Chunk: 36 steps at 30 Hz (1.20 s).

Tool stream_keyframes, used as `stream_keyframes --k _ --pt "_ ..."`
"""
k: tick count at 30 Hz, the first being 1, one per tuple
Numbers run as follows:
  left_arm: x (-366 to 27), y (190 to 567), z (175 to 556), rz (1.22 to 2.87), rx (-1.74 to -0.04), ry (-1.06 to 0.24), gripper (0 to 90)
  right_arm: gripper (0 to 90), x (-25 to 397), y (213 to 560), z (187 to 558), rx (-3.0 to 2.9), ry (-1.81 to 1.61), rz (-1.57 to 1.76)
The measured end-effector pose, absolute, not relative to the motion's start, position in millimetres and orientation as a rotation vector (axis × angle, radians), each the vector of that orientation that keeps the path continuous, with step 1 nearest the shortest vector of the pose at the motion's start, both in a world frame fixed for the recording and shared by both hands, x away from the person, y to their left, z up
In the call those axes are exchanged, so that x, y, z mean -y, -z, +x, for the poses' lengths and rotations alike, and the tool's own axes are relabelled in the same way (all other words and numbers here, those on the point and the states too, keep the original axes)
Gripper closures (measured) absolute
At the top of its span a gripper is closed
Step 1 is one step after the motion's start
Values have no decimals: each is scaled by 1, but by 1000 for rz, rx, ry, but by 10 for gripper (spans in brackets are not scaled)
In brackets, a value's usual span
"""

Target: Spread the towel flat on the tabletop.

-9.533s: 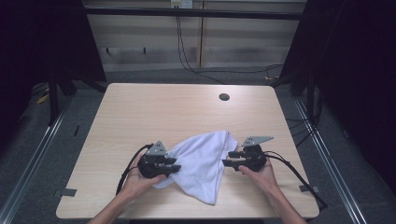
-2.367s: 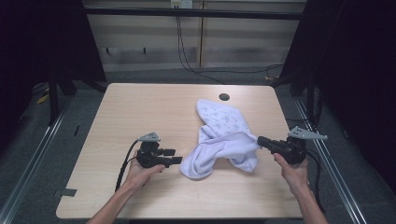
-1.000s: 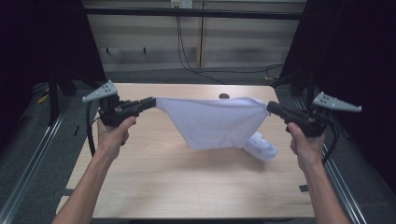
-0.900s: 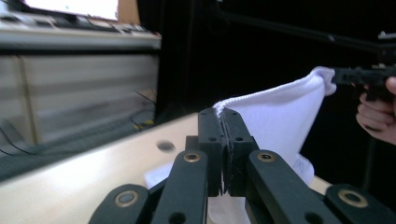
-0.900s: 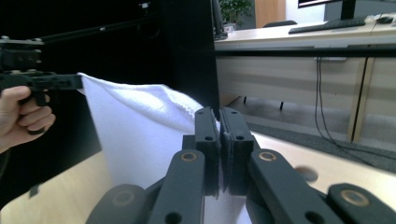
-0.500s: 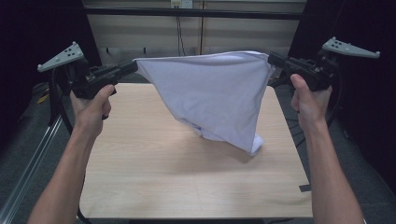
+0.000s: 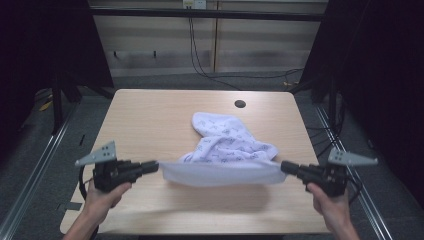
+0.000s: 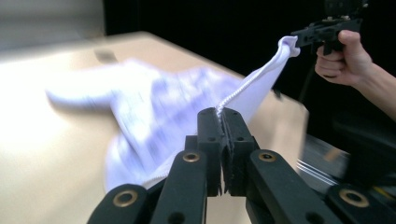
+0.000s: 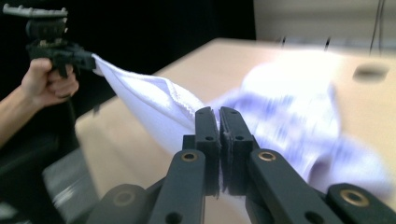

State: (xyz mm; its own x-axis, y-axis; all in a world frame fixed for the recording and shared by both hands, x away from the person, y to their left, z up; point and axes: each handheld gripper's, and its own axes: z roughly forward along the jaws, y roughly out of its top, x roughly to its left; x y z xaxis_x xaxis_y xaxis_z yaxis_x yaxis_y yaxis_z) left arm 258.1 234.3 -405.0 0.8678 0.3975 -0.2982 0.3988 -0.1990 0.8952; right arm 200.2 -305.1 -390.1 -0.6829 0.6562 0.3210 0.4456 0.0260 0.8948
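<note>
A white patterned towel [image 7: 225, 150] lies spread on the wooden table [image 7: 150, 120], its near edge stretched taut between both grippers just above the front of the table. My left gripper [image 7: 156, 165] at the front left is shut on the towel's left corner [image 8: 224, 105]. My right gripper [image 7: 284, 167] at the front right is shut on the right corner [image 9: 187, 109]. The far part of the towel rests bunched on the table toward the back. In the left gripper view the right gripper [image 8: 299, 39] holds the other end; the right gripper view shows the left gripper [image 9: 88, 58] the same way.
A dark round hole [image 7: 240, 104] sits in the table near its back edge. Metal rails [image 7: 35, 165] run along both sides of the table. Cables [image 7: 200, 65] hang at the back wall. Dark curtains flank the space.
The grippers have dropped from high over the table to its front edge, still holding the towel. The towel went from hanging in the air to lying out on the table.
</note>
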Motion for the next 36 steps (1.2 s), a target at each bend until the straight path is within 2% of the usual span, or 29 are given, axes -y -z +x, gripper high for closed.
stream_keyframes --k 4,6,9,11,13,15,19,23,26,28,30,32,33,34,36 --pt "-235 443 229 1887 -619 118 874 866 301 420 170 -2201 -1663 1188" --pt "-235 444 213 1932 -633 160 861 863 300 426 158 -2246 -1618 1217" --pt "-240 437 191 1950 -557 176 828 849 300 427 136 -2249 -1615 1238" --pt "-244 438 183 1957 -549 194 784 784 301 427 123 -2249 -1620 1242" --pt "-247 441 183 1957 -548 194 689 666 304 429 116 -2212 -1649 1261" --pt "-247 444 191 1965 -580 169 626 640 308 433 118 -2180 -1643 1281" --pt "-237 460 232 1946 -665 160 636 589 308 446 146 -2196 -1492 1297" --pt "-219 479 291 1974 -837 148 662 553 305 459 198 -2236 -1376 1323" --pt "-207 489 329 1948 -915 95 620 536 304 464 233 -2214 -1335 1343" --pt "-201 489 345 1921 -935 94 609 533 302 467 254 -2211 -1306 1359" --pt "-190 490 357 1979 -919 46 588 529 299 471 271 -2218 -1289 1368" --pt "-181 497 365 1981 -966 54 582 511 293 475 283 -2217 -1236 1391" --pt "-173 500 366 1998 -977 22 580 529 291 477 286 -2210 -1222 1400" --pt "-169 501 366 2005 -968 20 582 628 288 479 288 -2224 -1235 1392" --pt "-160 503 363 2068 -933 21 610 746 283 477 284 -2231 -1229 1356"
